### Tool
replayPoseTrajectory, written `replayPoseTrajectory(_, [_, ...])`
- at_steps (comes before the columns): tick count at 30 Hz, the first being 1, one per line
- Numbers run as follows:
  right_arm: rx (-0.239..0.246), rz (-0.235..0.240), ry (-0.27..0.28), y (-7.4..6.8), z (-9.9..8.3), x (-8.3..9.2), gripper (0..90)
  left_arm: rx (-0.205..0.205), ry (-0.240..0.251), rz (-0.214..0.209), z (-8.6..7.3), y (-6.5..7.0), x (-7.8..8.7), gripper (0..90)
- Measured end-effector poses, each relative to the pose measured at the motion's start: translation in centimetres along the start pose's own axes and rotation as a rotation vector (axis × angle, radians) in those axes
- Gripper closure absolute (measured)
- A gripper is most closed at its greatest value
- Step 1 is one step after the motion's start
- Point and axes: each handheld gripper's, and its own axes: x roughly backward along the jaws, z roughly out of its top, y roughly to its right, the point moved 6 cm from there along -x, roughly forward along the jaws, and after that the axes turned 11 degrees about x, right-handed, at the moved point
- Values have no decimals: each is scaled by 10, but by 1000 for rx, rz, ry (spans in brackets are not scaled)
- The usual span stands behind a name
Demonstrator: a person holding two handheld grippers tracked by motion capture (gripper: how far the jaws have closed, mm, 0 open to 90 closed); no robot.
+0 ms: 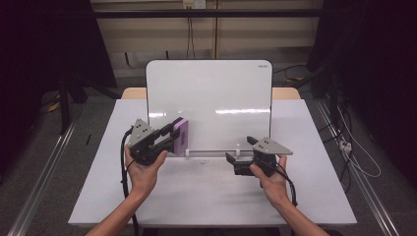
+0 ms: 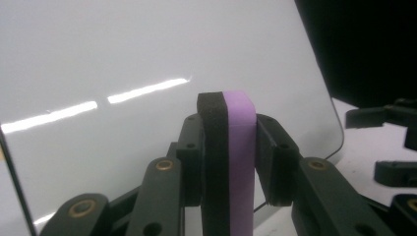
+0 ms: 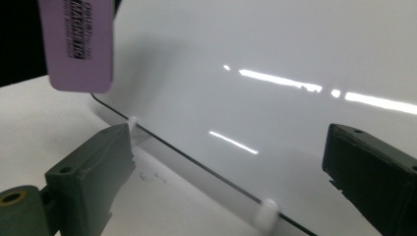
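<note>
- Left tongs [image 1: 173, 133]: clamped on a purple eraser [image 1: 181, 136] with a black felt layer; in the left gripper view the eraser [image 2: 230, 162] stands upright between the two pads, felt on the left, purple on the right.
- Eraser, position: at the tip of the left tongs, just in front of the lower left part of the whiteboard [image 1: 211, 98]; whether the felt touches the board cannot be told.
- Right tongs [image 1: 240, 155]: jaws wide apart with nothing between them, pointing at the lower edge of the whiteboard; in the right gripper view the tongs [image 3: 228, 162] frame that edge and two small white clips [image 3: 267, 212] that hold it.
- Whiteboard: propped upright on the table [image 1: 319, 191], directly beyond both tongs; its surface is clean and reflects ceiling lights.
- Between the tongs: bare table and the board's lower edge.
- Right gripper view, upper left: the eraser's purple face [image 3: 78, 46] with black printed lettering, well apart from the right tongs.
- Surroundings: cables on the floor beside the table, to the right of the right tongs.
</note>
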Motion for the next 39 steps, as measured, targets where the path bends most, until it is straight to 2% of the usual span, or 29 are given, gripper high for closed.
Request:
replayPoseTrajectory(4, [-1,-43,-21,12,-10,13,48,-24,-19,28,-1,-5,2,670])
replayPoseTrajectory(7, [-5,-68,-29,19,-15,21,48,-13,-35,54,-2,-9,4,670])
replayPoseTrajectory(9, [2,-96,-37,25,-18,27,49,-30,-53,74,-3,-12,6,670])
replayPoseTrajectory(11, [0,-143,-46,31,-20,32,63,-41,-63,89,-3,-14,7,671])
replayPoseTrajectory(14, [-5,-165,-55,37,-24,39,63,-57,-83,95,-3,-17,8,670])
replayPoseTrajectory(19, [4,-170,-88,40,-36,52,60,-132,-110,158,-3,-18,10,671])
replayPoseTrajectory(21, [-9,-181,-93,43,-40,56,60,-135,-129,172,-5,-20,9,671])
replayPoseTrajectory(25, [-18,-199,-82,45,-42,61,60,-166,-150,240,-7,-26,7,671])
replayPoseTrajectory(26, [-22,-195,-80,45,-42,61,60,-161,-154,250,-7,-29,6,671])
replayPoseTrajectory(29, [-21,-186,-82,42,-44,59,60,-196,-163,302,-4,-35,4,672])
replayPoseTrajectory(32, [-23,-185,-85,42,-45,59,60,-223,-213,331,-4,-36,-2,672])
replayPoseTrajectory(34, [-25,-185,-87,43,-47,58,60,-220,-229,332,-5,-37,-6,672])
replayPoseTrajectory(37, [-29,-185,-82,43,-47,58,60,-248,-235,353,-8,-35,-11,672])
replayPoseTrajectory(39, [-29,-182,-84,43,-47,58,60,-250,-240,360,-10,-34,-16,672])
